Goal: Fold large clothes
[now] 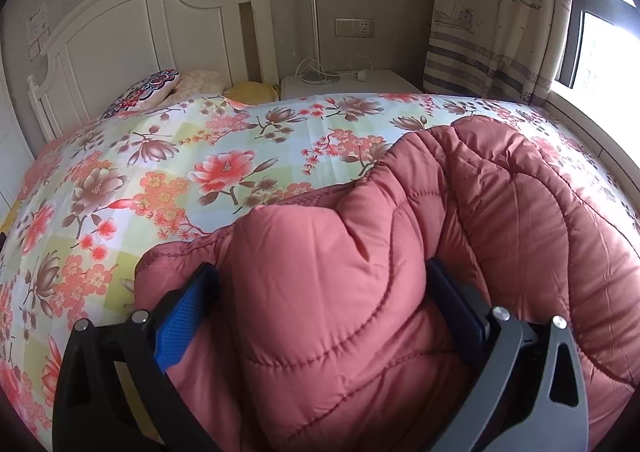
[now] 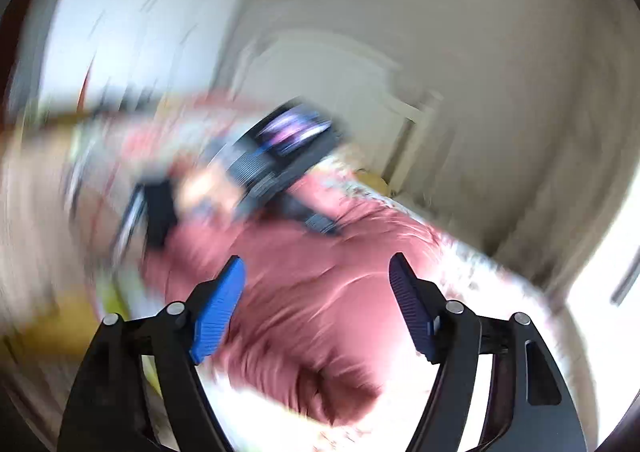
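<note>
The left gripper [image 1: 320,272] pinches a thick fold of the pink quilted jacket [image 1: 460,219], lying at four o'clock on the floral bedsheet [image 1: 160,171]. The right gripper [image 2: 316,272] is spread, empty, above it.

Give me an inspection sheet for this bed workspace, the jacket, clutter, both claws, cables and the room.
Surface: bed with floral sheet.
Job's things: pink quilted jacket, bunched on the sheet.
Clutter: pillows at the headboard.
Grippers: left claw clamped on a thick fold of jacket; right claw open, nothing between its pads, view blurred.
Cables: white cord on the nightstand.
Surroundings: curtain, window, wall socket.
</note>
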`<state>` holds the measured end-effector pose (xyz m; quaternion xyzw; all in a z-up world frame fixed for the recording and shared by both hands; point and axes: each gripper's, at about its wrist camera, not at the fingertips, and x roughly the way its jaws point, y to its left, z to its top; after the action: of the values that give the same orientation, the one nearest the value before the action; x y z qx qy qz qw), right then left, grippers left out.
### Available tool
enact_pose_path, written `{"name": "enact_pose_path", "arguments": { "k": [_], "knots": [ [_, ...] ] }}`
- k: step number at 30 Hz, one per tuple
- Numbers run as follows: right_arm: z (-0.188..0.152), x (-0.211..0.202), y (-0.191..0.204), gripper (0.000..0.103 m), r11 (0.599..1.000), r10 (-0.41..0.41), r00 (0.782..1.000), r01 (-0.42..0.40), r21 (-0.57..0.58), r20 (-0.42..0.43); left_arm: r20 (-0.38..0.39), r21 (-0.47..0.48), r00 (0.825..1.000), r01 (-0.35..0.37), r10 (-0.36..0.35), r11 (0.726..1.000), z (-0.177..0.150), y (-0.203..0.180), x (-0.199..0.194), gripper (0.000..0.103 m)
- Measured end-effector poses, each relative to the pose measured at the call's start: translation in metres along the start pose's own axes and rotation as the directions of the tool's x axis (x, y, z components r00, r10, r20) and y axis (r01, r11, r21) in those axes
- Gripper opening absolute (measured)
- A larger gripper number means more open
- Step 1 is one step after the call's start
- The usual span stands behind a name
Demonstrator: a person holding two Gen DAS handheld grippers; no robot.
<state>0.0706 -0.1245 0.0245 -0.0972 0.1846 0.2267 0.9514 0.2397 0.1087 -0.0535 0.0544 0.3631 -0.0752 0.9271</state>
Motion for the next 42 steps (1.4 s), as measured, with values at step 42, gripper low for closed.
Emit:
{"name": "enact_pose_path", "arguments": {
  "k": [42],
  "knots": [
    [0.098, 0.192, -0.085, 0.067, 0.987, -0.1, 0.977, 0.121, 0.107, -0.187, 0.05, -0.111, 0.993, -0.098, 0.104, 0.989, -0.012, -0.011, -0.034, 0.101]
  ]
}}
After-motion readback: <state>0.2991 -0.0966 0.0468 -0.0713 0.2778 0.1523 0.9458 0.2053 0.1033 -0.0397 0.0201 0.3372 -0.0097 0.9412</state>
